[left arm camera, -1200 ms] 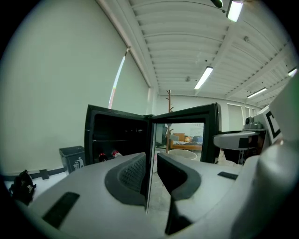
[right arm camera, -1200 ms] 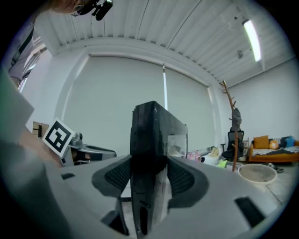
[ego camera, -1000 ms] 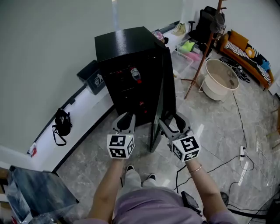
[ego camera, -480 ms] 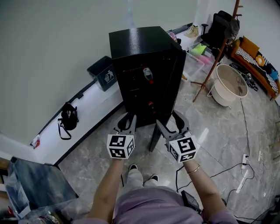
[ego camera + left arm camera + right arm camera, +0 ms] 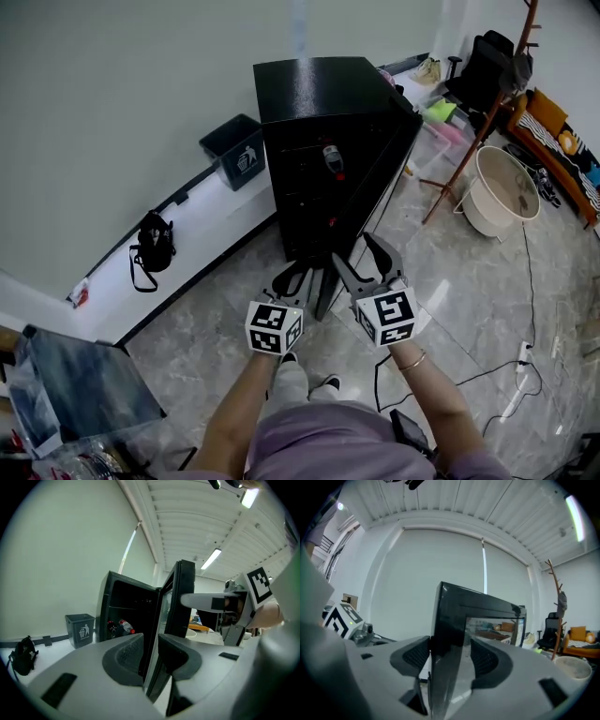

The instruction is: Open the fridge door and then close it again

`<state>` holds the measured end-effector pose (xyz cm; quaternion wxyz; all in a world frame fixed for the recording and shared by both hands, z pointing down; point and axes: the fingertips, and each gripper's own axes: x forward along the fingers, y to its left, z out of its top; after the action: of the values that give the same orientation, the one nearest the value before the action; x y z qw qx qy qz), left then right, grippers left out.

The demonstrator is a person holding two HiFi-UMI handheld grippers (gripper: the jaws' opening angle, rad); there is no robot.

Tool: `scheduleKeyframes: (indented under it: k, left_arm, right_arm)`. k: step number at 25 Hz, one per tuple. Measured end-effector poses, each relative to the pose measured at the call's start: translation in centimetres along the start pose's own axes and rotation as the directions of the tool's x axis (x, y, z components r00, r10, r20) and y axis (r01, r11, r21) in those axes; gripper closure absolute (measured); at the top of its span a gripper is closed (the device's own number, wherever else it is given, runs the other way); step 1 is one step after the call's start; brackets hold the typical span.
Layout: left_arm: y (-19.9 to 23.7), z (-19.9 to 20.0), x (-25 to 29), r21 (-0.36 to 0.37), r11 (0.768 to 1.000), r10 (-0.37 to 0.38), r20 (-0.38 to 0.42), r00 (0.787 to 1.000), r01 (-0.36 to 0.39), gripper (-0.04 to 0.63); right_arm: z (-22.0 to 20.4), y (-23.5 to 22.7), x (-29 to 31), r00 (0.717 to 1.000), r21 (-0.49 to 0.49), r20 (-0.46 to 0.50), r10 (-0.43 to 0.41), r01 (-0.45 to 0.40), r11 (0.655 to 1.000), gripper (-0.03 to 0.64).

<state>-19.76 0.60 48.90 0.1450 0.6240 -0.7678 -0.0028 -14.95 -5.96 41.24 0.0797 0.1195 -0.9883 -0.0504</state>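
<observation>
Our right gripper (image 5: 358,251) is closing its jaws on the free edge of the open door (image 5: 449,620) of the black fridge (image 5: 309,94), which stands on the floor by the wall. Our left gripper (image 5: 151,644) hovers just beside, jaws nearly together and empty.

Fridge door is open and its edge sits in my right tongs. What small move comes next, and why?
Probably swing the right tongs toward the fridge to ease the door shut. The door stands wide enough that a bottle shows inside, and its free edge lies between the closing tongs, so they seem placed to guide it.
</observation>
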Motion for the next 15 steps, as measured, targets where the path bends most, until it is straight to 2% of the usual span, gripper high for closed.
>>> scheduleKeyframes:
  k: [5,8,15]
  left_arm:
    - [-0.9,-0.8,0.5,0.007,0.998,-0.068,-0.016,0.998,0.068,0.505]
    - [-0.8,-1.4,1.2,0.045,0.995,-0.092,-0.043,0.995,0.094,0.505]
    - [0.7,-2.3,3.4,0.04,0.993,-0.108,-0.089,0.99,0.112,0.503]
  right_arm:
    - [0.4,1.0,2.0,1.0,0.003,-0.001,-0.002,0.002,1.0,0.347]
    - [0.6,1.5,3.4,1.0,0.004,-0.01,0.012,-0.012,1.0,0.353]
    - [1.1,2.4,6.2,0.999,0.005,-0.011,0.032,-0.032,0.999,0.359]
